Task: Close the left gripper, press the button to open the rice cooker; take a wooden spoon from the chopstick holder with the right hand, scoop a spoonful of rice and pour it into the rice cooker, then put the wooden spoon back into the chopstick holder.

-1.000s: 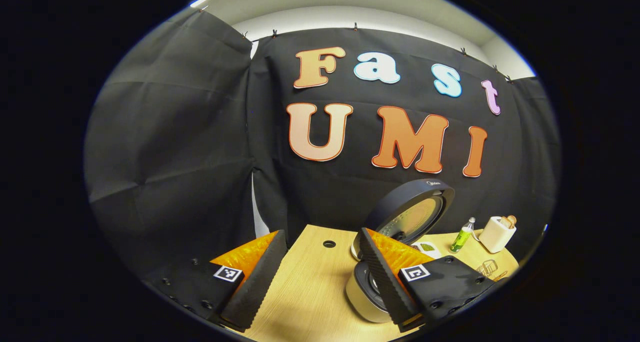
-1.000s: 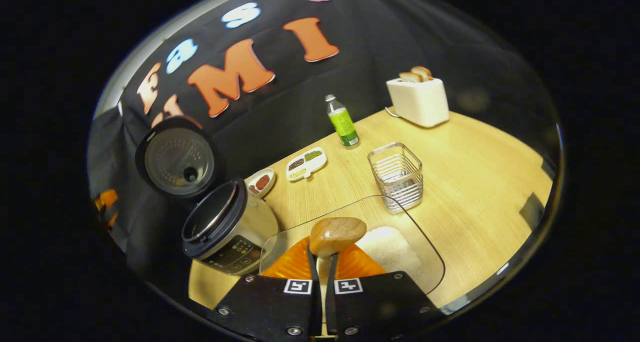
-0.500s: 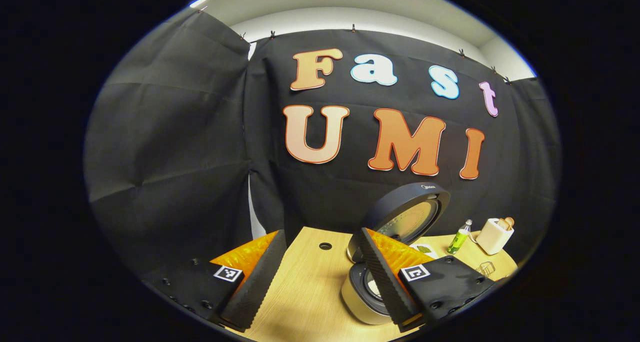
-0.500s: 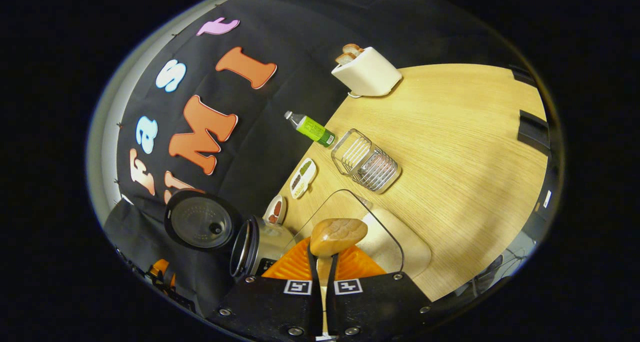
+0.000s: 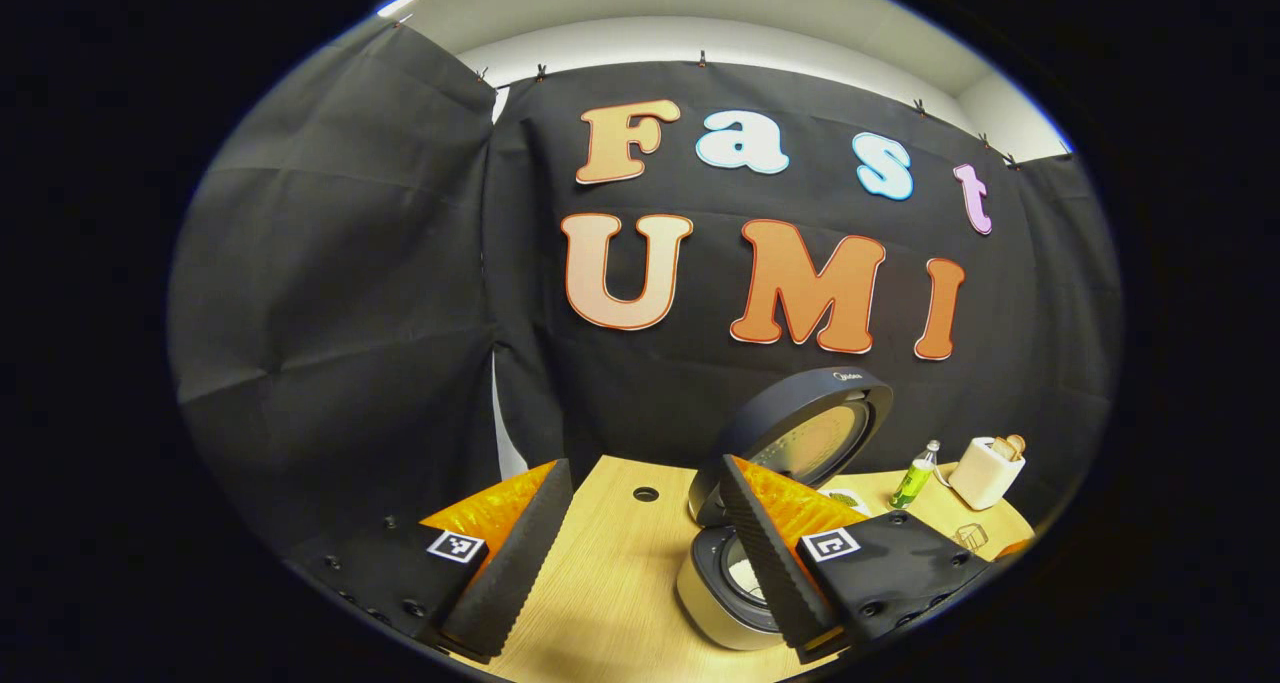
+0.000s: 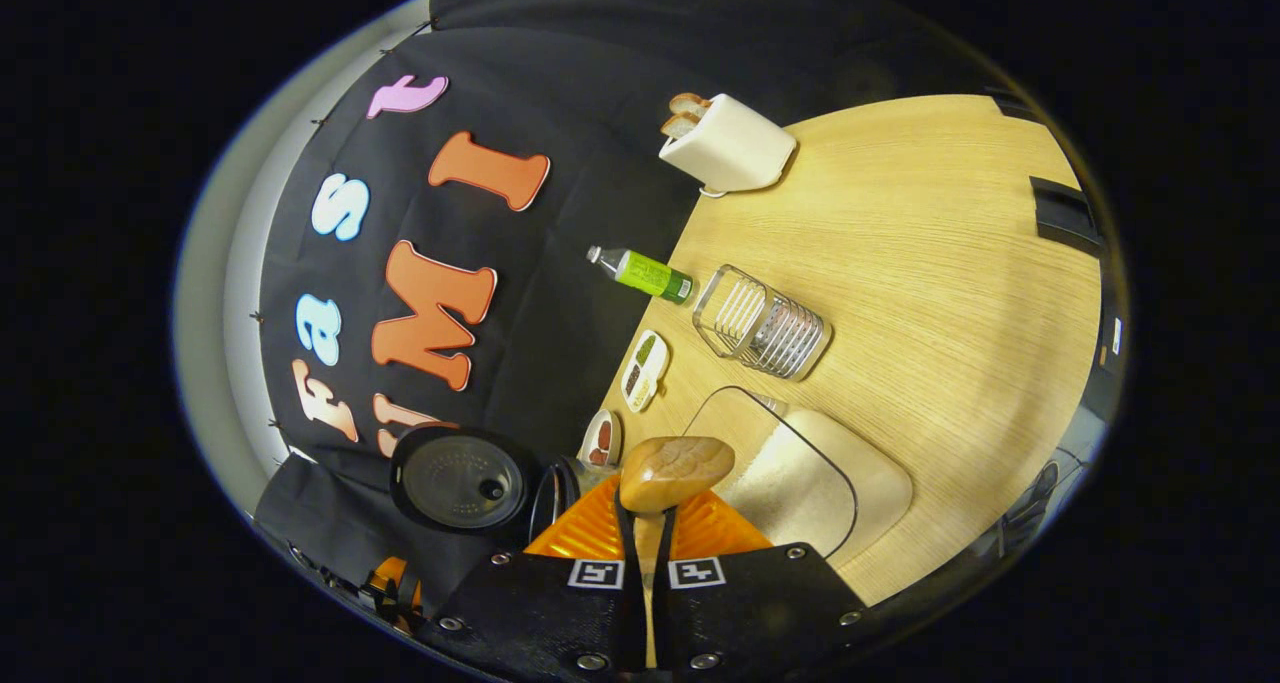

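Your right wrist has rolled hard over, tipping the spoon toward the cooker.

Your right gripper pinches the wooden spoon by its handle, and over the last second the whole scene has swung sideways around it, so you appear to be pouring. The rice cooker sits lid-up just beside the spoon's bowl, the glass rice dish on the other side. Your left gripper hangs spread wide, idle, drifting slightly back from the cooker. The chopstick holder awaits the spoon.
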{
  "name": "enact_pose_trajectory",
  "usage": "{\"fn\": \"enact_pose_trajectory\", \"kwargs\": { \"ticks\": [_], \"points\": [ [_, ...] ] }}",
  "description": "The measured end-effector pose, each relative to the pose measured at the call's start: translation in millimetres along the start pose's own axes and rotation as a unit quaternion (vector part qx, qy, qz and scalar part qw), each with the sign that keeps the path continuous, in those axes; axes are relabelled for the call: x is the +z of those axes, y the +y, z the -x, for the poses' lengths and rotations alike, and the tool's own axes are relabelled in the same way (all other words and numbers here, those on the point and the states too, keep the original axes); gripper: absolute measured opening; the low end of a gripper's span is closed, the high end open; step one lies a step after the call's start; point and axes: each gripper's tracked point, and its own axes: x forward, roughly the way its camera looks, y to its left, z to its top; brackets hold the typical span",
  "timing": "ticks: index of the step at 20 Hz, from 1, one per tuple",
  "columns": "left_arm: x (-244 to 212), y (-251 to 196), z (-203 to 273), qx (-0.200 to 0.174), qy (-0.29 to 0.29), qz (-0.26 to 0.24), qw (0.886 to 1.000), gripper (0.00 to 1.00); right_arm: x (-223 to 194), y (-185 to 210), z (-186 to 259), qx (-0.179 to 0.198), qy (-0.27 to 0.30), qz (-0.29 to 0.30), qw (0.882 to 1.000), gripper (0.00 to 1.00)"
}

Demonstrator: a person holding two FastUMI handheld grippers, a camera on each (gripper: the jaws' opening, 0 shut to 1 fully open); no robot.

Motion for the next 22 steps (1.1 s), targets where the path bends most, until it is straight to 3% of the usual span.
{"fn": "enact_pose_trajectory", "kwargs": {
  "ticks": [10,17,22],
  "points": [
    [-4,8,0,0.006,-0.002,0.001,1.0,0.98,24,88,-7,0.055,-0.012,-0.007,0.998,0.02],
    [-8,18,-1,0.014,0.001,0.005,1.0,0.98,26,165,-39,0.097,0.003,0.005,0.995,0.02],
    [-17,26,5,0.02,0.007,0.003,1.0,0.98,20,209,-69,0.107,0.016,0.044,0.993,0.02]
  ]
}}
